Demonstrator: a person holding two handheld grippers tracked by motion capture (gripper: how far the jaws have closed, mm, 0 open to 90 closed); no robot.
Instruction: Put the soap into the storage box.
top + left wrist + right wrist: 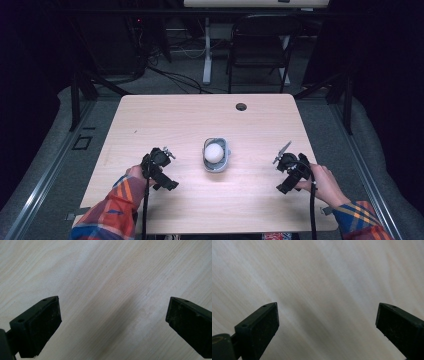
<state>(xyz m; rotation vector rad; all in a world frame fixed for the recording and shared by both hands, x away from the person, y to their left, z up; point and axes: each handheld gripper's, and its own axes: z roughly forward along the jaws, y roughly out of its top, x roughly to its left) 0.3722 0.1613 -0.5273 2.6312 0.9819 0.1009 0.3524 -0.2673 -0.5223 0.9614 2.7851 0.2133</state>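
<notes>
High view: one pale wooden worktop (150,120), with a small round cable port (241,106) near its far edge. At centre stands a grey tray-like holder (223,162) carrying a white ball (214,152); the ball sits inside the holder's rim, toward its far end.

Item, left claw (167,152): held low over the worktop, to the left of the holder and well apart from it. Left gripper view: jaws stand wide apart, nothing between them but bare wood grain (112,290).

Item, right claw (281,152): held to the right of the holder, likewise well apart from it, tips pointing away from the person. Right gripper view: jaws spread wide, bare worktop (324,285) between the pads, no contact with any object.

Item, background: a dark folding chair (260,45) and a white table leg (207,50) beyond the far edge; not part of the work.

Step in hand, as judged: the starting stance, both claws empty and flanking the holder, the approach not yet begun.

Next move, as judged: one claw must travel inward to the centre, stay spread, and come down around the ball or the holder's rim. The ball is round and smooth, so a centred grip looks necessary; the other claw may need to steady the holder.
</notes>
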